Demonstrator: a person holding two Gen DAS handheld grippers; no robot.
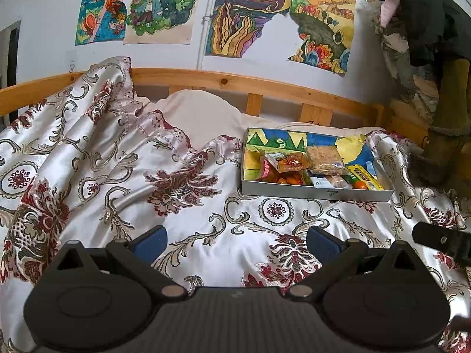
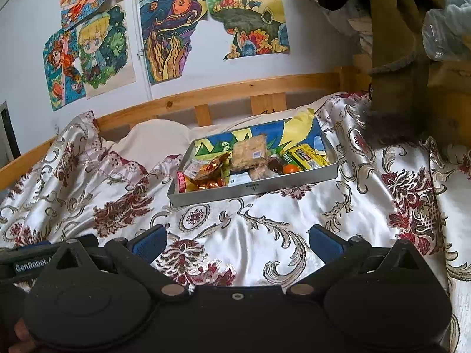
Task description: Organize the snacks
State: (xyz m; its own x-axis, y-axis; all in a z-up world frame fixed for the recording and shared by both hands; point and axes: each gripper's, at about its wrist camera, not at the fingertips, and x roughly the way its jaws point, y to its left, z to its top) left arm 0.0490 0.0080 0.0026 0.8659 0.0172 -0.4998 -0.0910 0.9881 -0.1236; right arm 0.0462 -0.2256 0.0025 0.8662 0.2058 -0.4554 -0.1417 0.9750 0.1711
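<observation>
Your snacks (image 1: 312,167) already sit in the tray (image 1: 318,194), which rests on the bedspread (image 1: 206,200) near the headboard (image 1: 235,83): a crumbly bar (image 2: 248,153) on top in the middle, a yellow box (image 2: 306,156) at the right end, orange wrapped sweets (image 2: 210,184) at the left. They are piled loosely rather than lined up. No snack lies loose on the bedspread in either view, so the gathering looks finished and what remains, at a guess, is tidying inside the tray.

Both of your tools hang back, well short of the tray. The left gripper (image 1: 237,242) has its fingers spread wide with nothing between them; the right gripper (image 2: 238,242) is the same. Next you would need to reach forward over the tray's near wall and close on one packet only, without dragging its neighbours.
</observation>
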